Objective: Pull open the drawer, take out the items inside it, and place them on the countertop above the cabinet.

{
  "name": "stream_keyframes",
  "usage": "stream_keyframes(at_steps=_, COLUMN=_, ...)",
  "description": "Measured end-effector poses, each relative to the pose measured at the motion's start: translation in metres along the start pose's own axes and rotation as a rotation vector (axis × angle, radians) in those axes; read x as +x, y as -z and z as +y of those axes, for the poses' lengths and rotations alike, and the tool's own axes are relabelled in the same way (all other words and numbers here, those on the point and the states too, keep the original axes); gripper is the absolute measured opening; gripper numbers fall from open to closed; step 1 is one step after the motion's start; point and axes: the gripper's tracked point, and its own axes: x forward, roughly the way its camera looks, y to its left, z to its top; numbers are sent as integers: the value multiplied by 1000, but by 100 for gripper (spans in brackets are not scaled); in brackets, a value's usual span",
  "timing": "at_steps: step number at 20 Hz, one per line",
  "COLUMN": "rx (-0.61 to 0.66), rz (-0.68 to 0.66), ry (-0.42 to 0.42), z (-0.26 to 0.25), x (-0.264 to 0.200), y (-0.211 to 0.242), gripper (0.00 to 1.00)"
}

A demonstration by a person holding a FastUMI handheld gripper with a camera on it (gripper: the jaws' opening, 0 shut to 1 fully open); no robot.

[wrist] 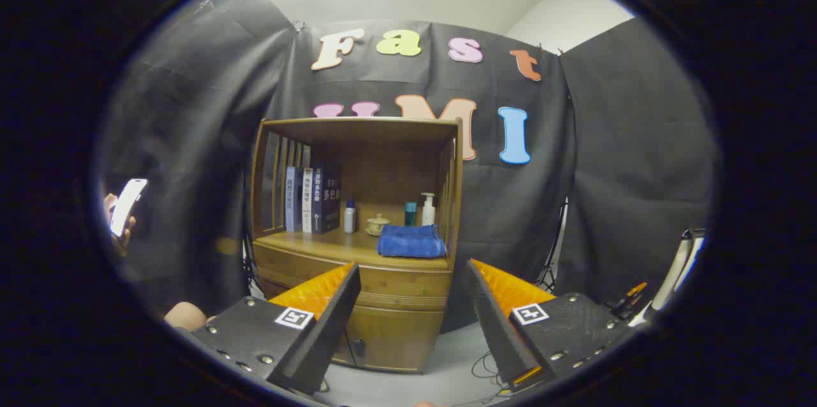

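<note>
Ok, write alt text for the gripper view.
The open tongs point at a wooden cabinet beyond them, its drawer shut. On the countertop above sit a folded blue towel, books, small bottles and a cup; off to one side a hand holds a phone.

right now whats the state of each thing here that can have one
gripper: open, nothing between its fingers, short of the cabinet
drawer: closed
lower cabinet doors: closed
blue towel: folded, lying on the countertop
books: upright, side by side
pump bottle: upright
</note>
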Motion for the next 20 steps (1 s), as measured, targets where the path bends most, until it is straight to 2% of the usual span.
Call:
stream_keyframes(at_steps=5, rx=25, rz=4, ry=-21, z=11, x=3, y=5, gripper=97)
stream_keyframes(at_steps=20, rx=25, rz=23, ry=9, z=19, x=0, y=20, gripper=97)
